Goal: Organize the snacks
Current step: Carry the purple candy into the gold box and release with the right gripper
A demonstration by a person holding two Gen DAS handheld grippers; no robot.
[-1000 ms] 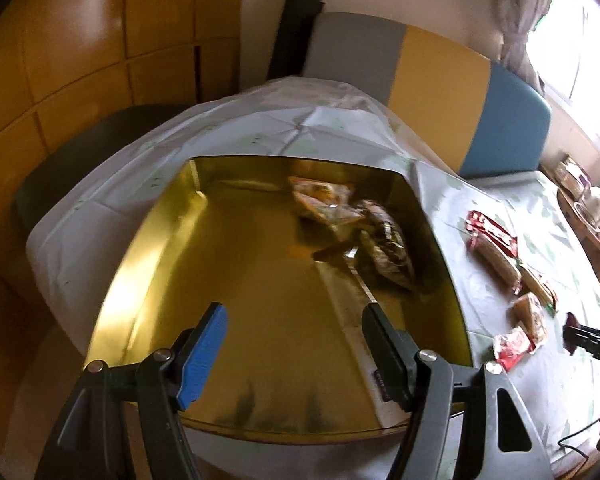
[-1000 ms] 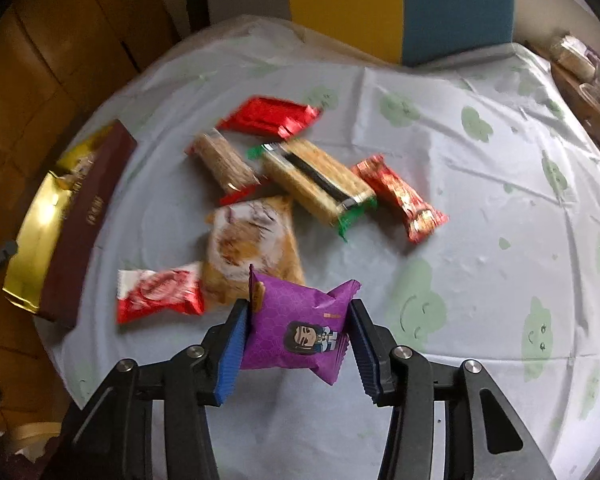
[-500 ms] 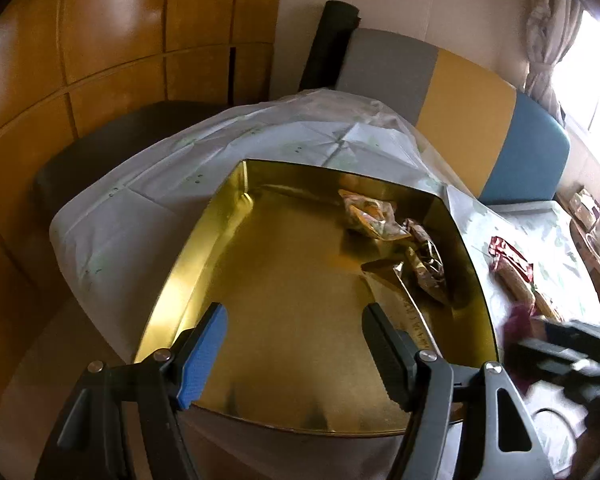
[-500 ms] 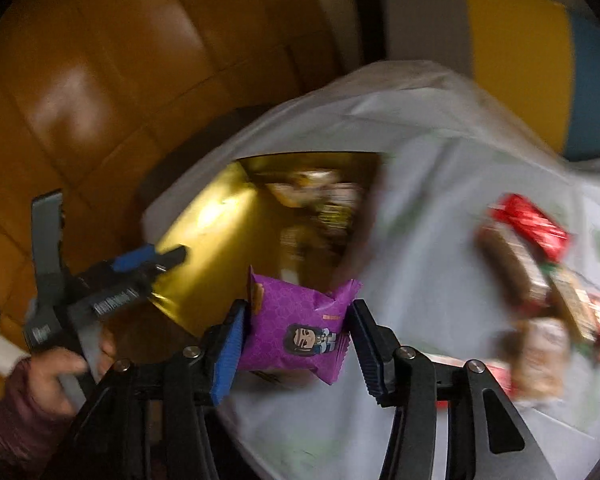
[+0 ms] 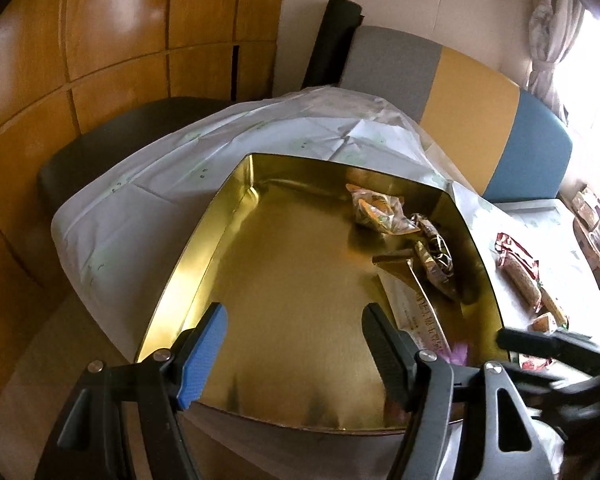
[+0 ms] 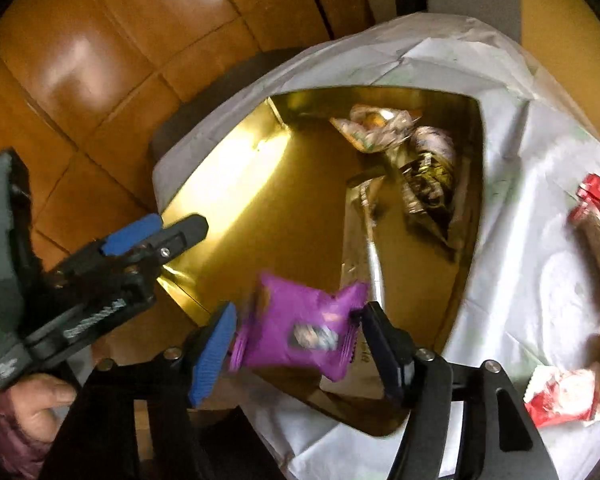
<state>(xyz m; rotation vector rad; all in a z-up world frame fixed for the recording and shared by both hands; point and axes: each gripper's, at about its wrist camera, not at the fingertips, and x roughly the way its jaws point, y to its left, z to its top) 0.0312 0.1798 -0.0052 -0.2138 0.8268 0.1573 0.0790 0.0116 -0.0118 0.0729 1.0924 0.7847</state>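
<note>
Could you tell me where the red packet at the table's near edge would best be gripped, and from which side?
Grip the red packet across its narrow width, near the middle, coming from above: it lies flat on the tablecloth, clear of the gold tin, though its right end blurs into a neighbouring snack.

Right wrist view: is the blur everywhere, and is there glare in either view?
Right wrist view: motion blur on the purple snack packet between the opening right gripper jaws and on the red snacks; strong glare on the gold tin's left wall. Left wrist view: mostly sharp, milder glare on the tin wall, window blown out top right.
</note>
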